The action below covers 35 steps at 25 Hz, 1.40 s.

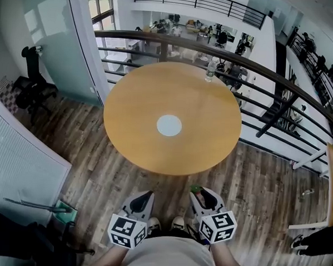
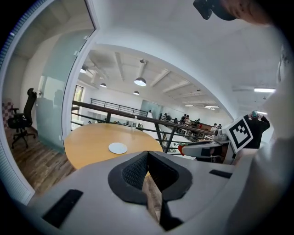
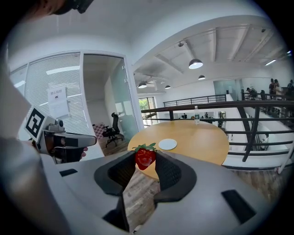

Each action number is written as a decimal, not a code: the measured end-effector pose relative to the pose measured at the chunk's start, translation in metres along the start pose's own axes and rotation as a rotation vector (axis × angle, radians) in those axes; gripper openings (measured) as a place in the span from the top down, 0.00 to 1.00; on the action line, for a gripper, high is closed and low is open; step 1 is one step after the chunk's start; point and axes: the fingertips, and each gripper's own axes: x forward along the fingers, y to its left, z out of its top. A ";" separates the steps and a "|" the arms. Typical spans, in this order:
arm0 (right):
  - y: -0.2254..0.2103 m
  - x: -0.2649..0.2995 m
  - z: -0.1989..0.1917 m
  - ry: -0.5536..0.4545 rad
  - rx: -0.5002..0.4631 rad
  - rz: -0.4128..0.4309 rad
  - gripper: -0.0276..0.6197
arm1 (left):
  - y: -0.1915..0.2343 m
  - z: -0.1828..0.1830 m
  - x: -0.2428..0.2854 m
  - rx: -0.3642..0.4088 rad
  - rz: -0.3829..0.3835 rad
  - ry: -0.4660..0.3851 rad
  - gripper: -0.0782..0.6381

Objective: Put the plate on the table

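A small white plate point(image 1: 169, 125) lies flat at the middle of a round wooden table point(image 1: 134, 111). It also shows as a pale disc in the left gripper view, plate point(image 2: 118, 148), and in the right gripper view, plate point(image 3: 167, 144). Both grippers are held low, close to the person's body, short of the table's near edge. My right gripper point(image 3: 145, 153) is shut on a red strawberry point(image 3: 145, 158) with green leaves; its green top shows in the head view point(image 1: 196, 188). My left gripper point(image 2: 147, 153) is shut, its pads meeting with nothing between them.
A clear water bottle point(image 1: 210, 71) stands at the table's far edge. A dark metal railing point(image 1: 259, 68) curves behind the table, with a drop beyond it. A black office chair point(image 1: 30, 83) stands at the left by a glass wall point(image 1: 55, 35). Wooden floor point(image 1: 253, 184) surrounds the table.
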 end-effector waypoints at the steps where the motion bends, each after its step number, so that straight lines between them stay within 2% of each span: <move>1: 0.003 0.001 0.002 -0.005 -0.001 -0.006 0.73 | 0.002 0.000 -0.004 0.005 -0.006 -0.001 0.86; 8: 0.017 0.009 0.006 -0.015 -0.014 -0.022 0.73 | 0.017 -0.006 -0.014 0.002 -0.019 -0.004 0.86; 16: 0.003 0.038 0.006 -0.003 0.008 -0.020 0.73 | 0.045 0.006 0.006 0.003 -0.004 -0.009 0.86; 25: -0.036 0.095 0.022 -0.002 0.011 0.003 0.73 | 0.073 0.016 0.067 -0.007 0.008 0.019 0.86; 35: -0.098 0.165 0.072 0.008 0.010 0.047 0.73 | 0.114 0.073 0.154 -0.010 0.063 0.014 0.86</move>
